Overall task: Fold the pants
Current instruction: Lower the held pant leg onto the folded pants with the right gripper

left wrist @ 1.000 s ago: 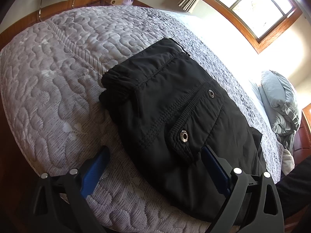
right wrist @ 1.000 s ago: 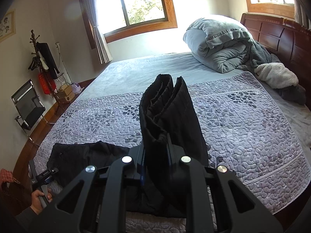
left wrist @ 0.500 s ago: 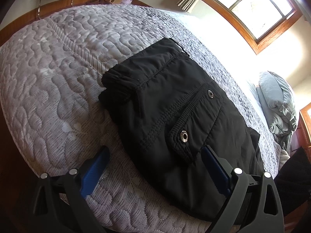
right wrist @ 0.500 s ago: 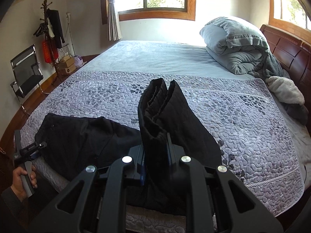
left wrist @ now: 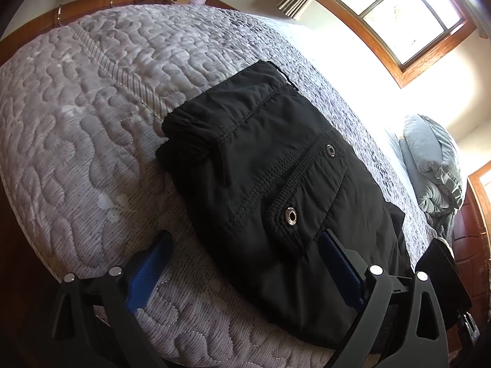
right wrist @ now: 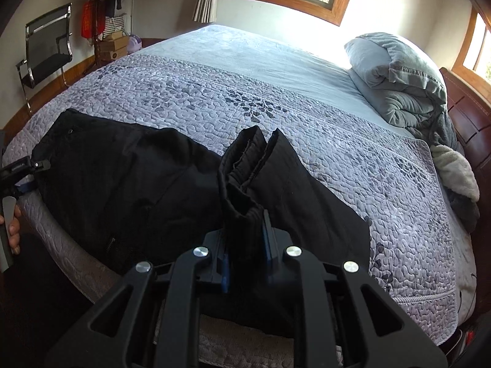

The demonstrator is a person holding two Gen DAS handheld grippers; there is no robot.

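- Currently right gripper is clamping its blue-padded jaws on the bunched leg-cuff end of the black nylon pants, cuffs sticking up past the pads.
- Left gripper is hovering with jaws wide apart over the waistband end, one pad over the snap-button pocket, the other over the grey quilted bedspread; not gripping anything.
- Pants are lying at the near edge of the bed, waist toward the left hand.
- Progress: legs look stacked lengthwise already; the cuff-to-waist fold is looking underway, not landed.
- Left to do: laying cuffs onto waist end, releasing, likely one more fold and smoothing.
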